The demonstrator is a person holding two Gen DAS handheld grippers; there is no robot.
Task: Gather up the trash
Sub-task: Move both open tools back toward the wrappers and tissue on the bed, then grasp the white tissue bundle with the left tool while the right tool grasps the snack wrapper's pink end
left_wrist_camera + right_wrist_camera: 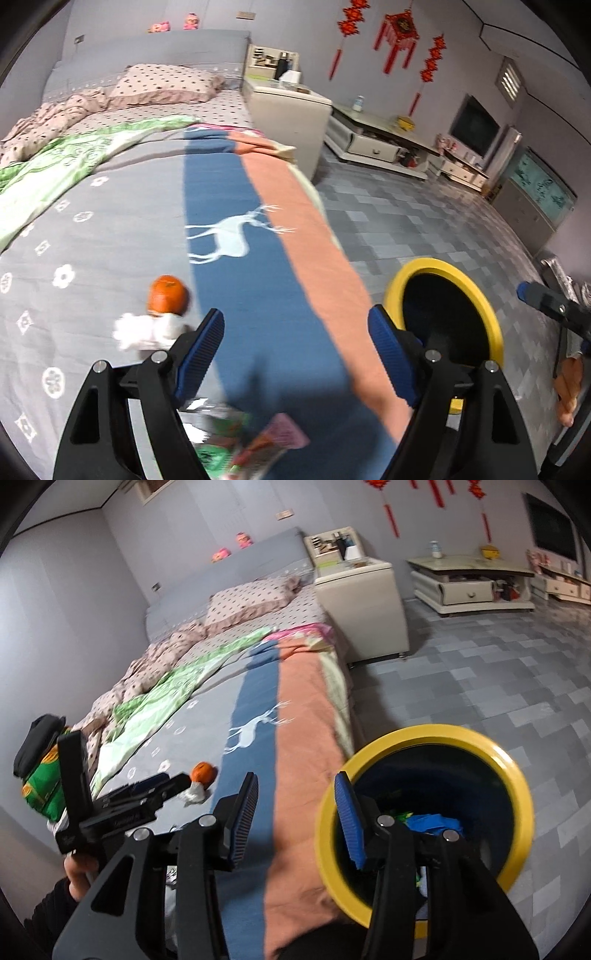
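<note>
We hold both grippers over the near edge of the bed (122,236), which is covered by a grey, blue and salmon blanket with a white deer on it. The left gripper (295,328) has its blue-padded fingers (201,347) spread wide apart with nothing between them — only the blue band of the blanket shows in the gap. Just beyond its left finger lies a crumpled white tissue (146,330), touching a small round orange fruit (167,294) a little further out. Below the fingers, close to the camera, lies a blurred heap of colourful plastic wrappers (243,443), green, red and pink. To the right of the right finger, on the grey tiled floor (406,214) beside the bed, stands a round bin with a yellow rim and a dark inside (491,314). The right gripper (295,812) has its fingers (243,819) moderately apart and empty; its right finger sits in front of the bin's near rim, and blue and green scraps (436,821) lie inside the bin. The tissue and the fruit lie to the left of its left finger, beyond the other gripper's tip.
</note>
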